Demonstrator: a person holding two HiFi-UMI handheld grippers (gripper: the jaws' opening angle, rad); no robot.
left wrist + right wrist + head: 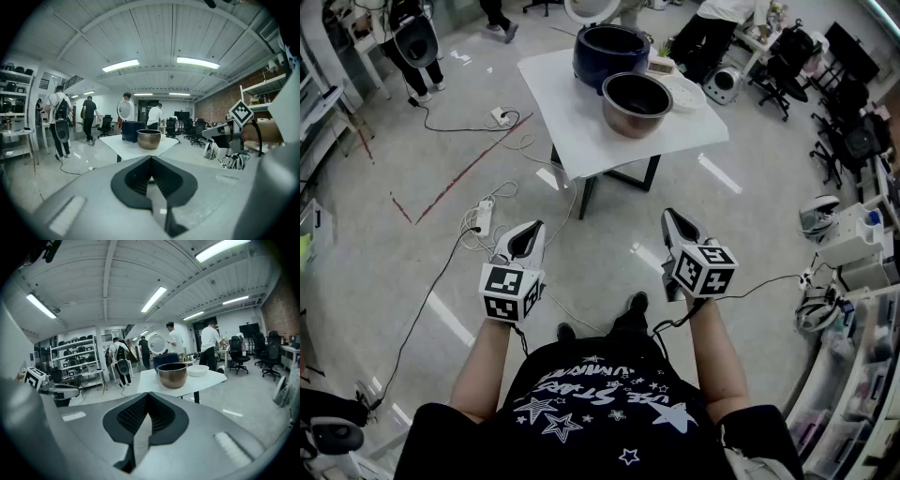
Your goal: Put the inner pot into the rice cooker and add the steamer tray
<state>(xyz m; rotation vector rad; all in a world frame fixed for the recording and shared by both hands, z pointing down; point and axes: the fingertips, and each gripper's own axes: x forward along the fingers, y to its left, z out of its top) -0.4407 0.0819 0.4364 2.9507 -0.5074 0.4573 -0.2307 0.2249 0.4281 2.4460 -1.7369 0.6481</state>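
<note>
Left gripper (529,234), right gripper (674,223): jaws closed, empty; inner pot (636,101) stands well ahead.

Table (567,117) is bare along its left edge, easy way in. Pot (636,103) hogs the middle, cooker (609,52) the far edge, tray (684,94) the right edge.

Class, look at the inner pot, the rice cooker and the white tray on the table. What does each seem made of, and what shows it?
Inner pot: likely metal, with a bronze-toned satin outside that shows soft highlights and a dark inside.
Rice cooker: probably glossy dark blue plastic or a painted shell, since it reflects light.
White tray: looks like matte plastic, but it is too small to be sure.
</note>
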